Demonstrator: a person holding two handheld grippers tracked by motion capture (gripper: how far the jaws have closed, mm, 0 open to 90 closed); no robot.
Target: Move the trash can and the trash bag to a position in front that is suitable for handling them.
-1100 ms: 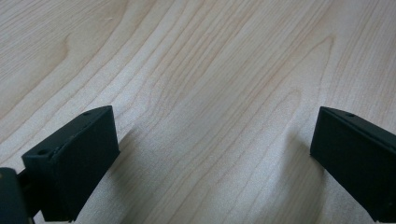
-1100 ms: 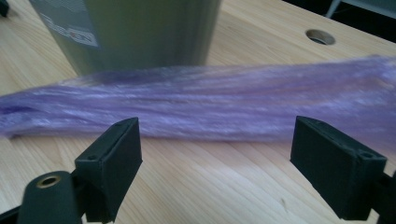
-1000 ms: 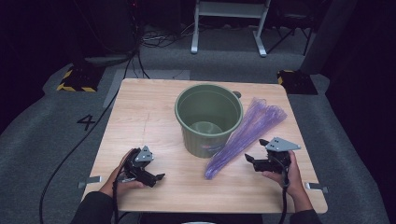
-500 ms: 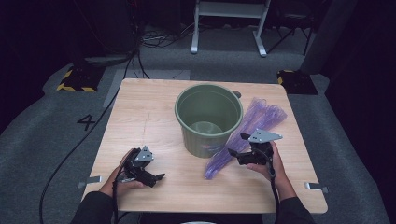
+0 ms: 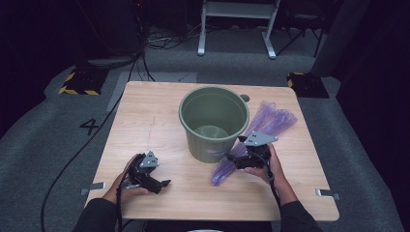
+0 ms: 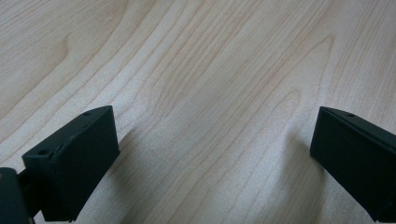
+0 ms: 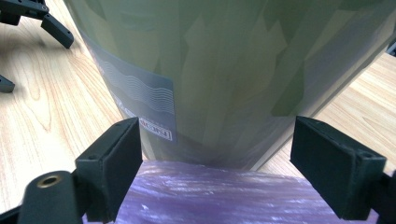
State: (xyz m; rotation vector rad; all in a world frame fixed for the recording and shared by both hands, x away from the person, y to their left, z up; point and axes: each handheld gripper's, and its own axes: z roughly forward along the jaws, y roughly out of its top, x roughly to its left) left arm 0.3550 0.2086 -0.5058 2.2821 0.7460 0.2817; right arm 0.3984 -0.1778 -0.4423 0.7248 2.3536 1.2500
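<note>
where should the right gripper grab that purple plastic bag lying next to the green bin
Probably at the narrow near end of the folded purple plastic bag, coming from the person's side. It lies flat, fanning wider toward the far edge beside the green plastic bin. The open right gripper already straddles that end.

Digit "4" on grey floor point(image 5: 90, 126); label point(image 7: 144, 100) on bin point(image 5: 214, 121) unreadable.

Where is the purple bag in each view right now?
High view: purple bag lies right of the green bucket, under the right gripper.
Left gripper view: bare table between the jaws.
Right gripper view: bag bottom centre, at the bucket's foot.
Shared landmark: the bucket.
</note>
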